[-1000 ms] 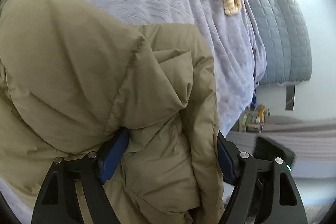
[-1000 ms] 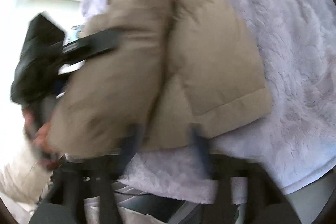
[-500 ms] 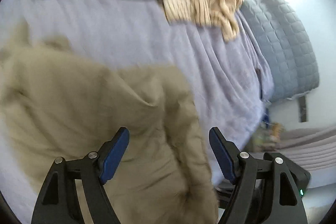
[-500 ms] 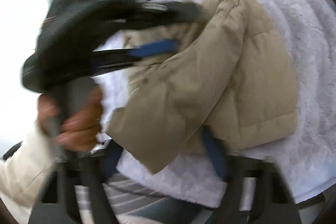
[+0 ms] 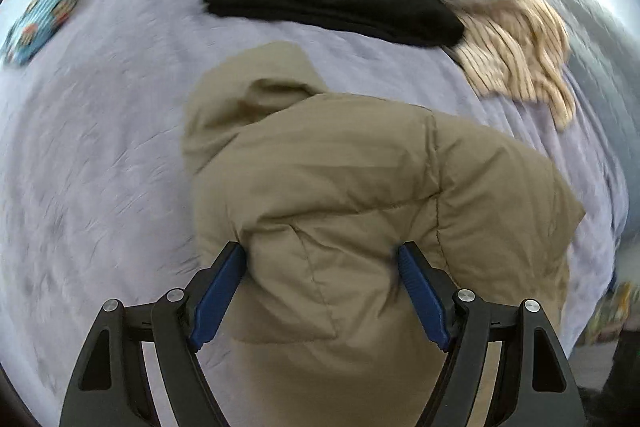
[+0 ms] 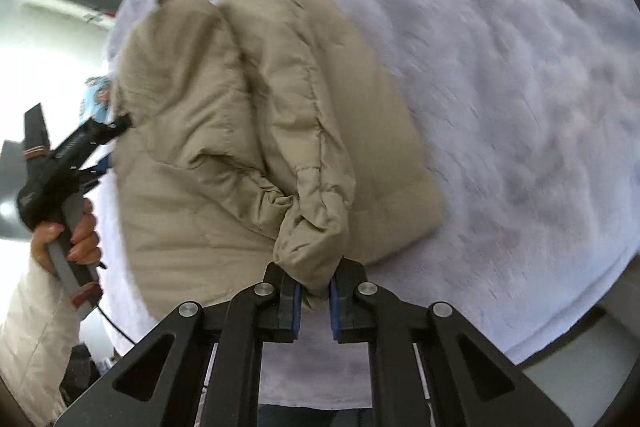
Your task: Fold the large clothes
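the tan puffer jacket (image 5: 360, 195) lies bundled on the bed (image 5: 100, 147), long axis running away from both tools. right hand-held gripper (image 6: 314, 301) is clamped on a bunched fold at its near edge; left hand-held gripper (image 5: 322, 287) stands wide open, straddling the near edge, gripping nothing. no containers seen.

No text, label, brand or number can be read on anything in either view

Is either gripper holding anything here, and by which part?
The right gripper is shut on the tan puffer jacket, pinching a bunched fold at its near edge. The left gripper is open, its jaws straddling the jacket without clamping it.
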Tool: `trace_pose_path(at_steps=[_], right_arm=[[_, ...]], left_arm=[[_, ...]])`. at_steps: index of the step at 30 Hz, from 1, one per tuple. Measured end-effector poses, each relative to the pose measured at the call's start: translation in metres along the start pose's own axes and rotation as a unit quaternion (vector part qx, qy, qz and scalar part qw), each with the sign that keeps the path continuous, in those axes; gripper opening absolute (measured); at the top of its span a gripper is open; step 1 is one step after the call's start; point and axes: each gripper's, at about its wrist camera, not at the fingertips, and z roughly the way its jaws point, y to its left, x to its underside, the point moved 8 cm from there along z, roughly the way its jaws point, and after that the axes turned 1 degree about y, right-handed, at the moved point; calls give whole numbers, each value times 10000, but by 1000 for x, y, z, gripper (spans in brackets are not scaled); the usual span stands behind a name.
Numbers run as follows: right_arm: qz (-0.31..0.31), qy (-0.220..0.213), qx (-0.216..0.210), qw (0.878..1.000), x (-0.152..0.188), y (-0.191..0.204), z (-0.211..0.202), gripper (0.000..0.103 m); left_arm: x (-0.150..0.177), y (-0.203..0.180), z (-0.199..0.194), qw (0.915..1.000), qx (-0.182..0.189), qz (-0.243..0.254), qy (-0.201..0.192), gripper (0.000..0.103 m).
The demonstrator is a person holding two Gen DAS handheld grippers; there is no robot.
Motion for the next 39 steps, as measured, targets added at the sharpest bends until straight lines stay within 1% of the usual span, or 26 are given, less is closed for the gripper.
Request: trace_pose_path(at_steps=[1, 3, 5, 6, 7, 8, 9, 11, 13, 14, 16, 17, 18, 19, 20, 22, 24, 26, 27, 28, 30, 31, 32, 35, 37, 39], right_arm=[[217, 84, -9, 9997, 3, -6, 1, 11], [463, 66, -195, 9987, 4, -11, -7, 13], [428, -204, -474, 9978, -5, 1, -35, 17], [353, -329, -569, 9972, -9, 5, -47, 25], [228, -457, -737, 9960, -16, 11, -63, 44], [145, -565, -846, 9947, -23, 16, -74, 56], [49, -684, -968, 9929, -33, 24, -82, 71], [-173, -711, -1215, 9899, -56, 38, -81, 72], [-263, -487, -1340, 9894, -75, 51, -73, 72], [-277, -338, -1513, 9875, -93, 57, -55, 72], [-115, -111, -1657, 9860, -116, 65, -21, 72], [46, 20, -1818, 9833, -128, 66, -4, 72], [135, 117, -1975, 9801, -131, 62, 5, 62], [249, 240, -2138, 9763, -138, 64, 16, 19], [346, 347, -2145, 9755, -145, 64, 27, 10], [361, 389, -2185, 9744, -151, 65, 31, 8], [-9, 331, -1911, 9810, -156, 63, 30, 8], [-238, 318, -1427, 9890, -154, 39, 32, 7], [-252, 326, -1323, 9904, -155, 32, 34, 7], [-191, 343, -1220, 9918, -155, 17, 37, 7], [-73, 330, -1175, 9925, -159, 2, 43, 7], [-35, 321, -1150, 9928, -161, -5, 48, 7], [-21, 333, -1134, 9930, -163, -9, 54, 7], [-21, 412, -1063, 9935, -164, -12, 67, 7], [-16, 436, -962, 9944, -162, -10, 62, 7], [-138, 405, -739, 9963, -159, -3, 52, 9]], left_arm=[[-1, -10, 4, 9998, -59, 163, 4, 79], [-5, -18, 11, 9997, -116, 216, 9, 79], [-7, -20, 13, 9999, -74, 120, 44, 79], [-6, -19, 12, 9999, -55, 86, 55, 79], [-6, -18, 13, 10000, -30, 56, 70, 79], [-6, -17, 13, 10000, -17, 49, 79, 79], [-5, -16, 13, 10000, -13, 41, 75, 79], [-4, -14, 12, 10000, -33, -6, 69, 79], [-5, -15, 14, 9999, -66, -81, 65, 79], [-4, -13, 14, 9999, -70, -127, 62, 79], [-5, -11, 14, 9997, -73, -207, 69, 79], [-5, -11, 13, 9996, -79, -251, 72, 79], [-5, -10, 13, 9995, -108, -291, 80, 79], [-5, -12, 12, 9992, -179, -329, 99, 79], [-6, -13, 11, 9991, -228, -340, 108, 79], [-8, -25, 10, 9989, -349, -297, 100, 79], [-11, -41, 11, 9990, -417, -149, 90, 79], [-16, -59, 14, 9987, -498, 51, 54, 79], [-17, -66, 16, 9983, -557, 143, 38, 79], [-19, -74, 19, 9978, -628, 211, 43, 79], [-21, -86, 25, 9967, -766, 267, 53, 80], [-21, -89, 28, 9961, -835, 284, 58, 81], [-21, -91, 32, 9958, -856, 308, 83, 87], [-19, -90, 36, 9940, -1027, 372, 94, 87], [-18, -89, 35, 9939, -1027, 393, 84, 88], [-16, -87, 33, 9942, -1003, 382, 71, 88]])
